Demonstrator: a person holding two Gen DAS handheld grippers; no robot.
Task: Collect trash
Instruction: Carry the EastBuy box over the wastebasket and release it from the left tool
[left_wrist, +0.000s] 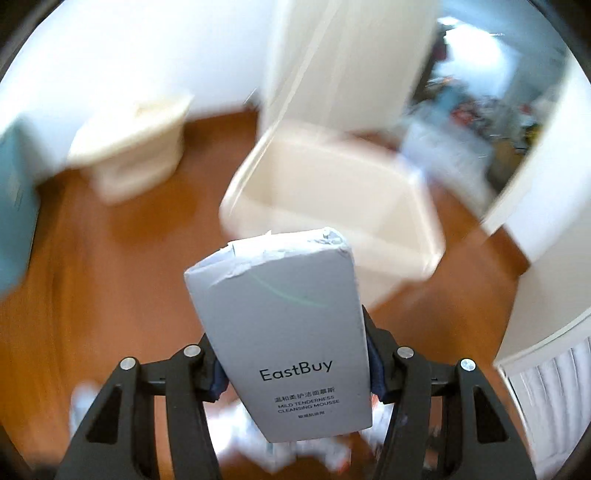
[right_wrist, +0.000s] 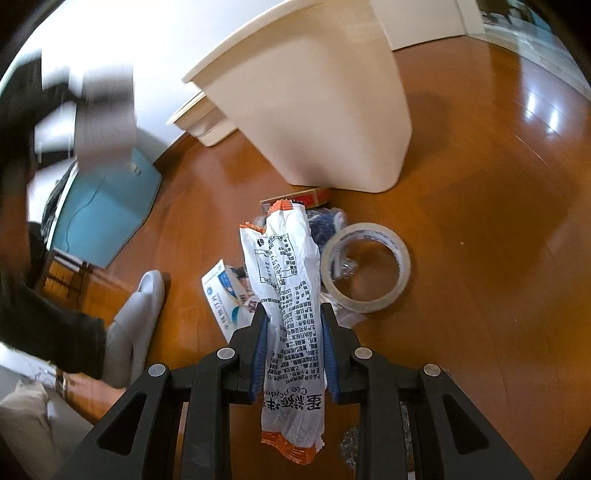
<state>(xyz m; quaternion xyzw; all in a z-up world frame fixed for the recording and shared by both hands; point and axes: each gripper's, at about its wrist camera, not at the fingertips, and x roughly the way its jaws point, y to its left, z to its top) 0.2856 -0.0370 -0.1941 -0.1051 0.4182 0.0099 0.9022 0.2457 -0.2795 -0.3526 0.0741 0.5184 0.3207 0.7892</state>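
The left gripper (left_wrist: 295, 369) clamps a grey EastBuy carton (left_wrist: 284, 332), cream bin (left_wrist: 332, 195) at twelve o'clock. The right gripper (right_wrist: 293, 350) pinches a white printed wrapper (right_wrist: 291, 295), tape roll (right_wrist: 365, 271) at two o'clock.

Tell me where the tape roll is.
In the right wrist view, the clear tape roll lies on the wooden floor, right of the held wrapper, below the white bin.
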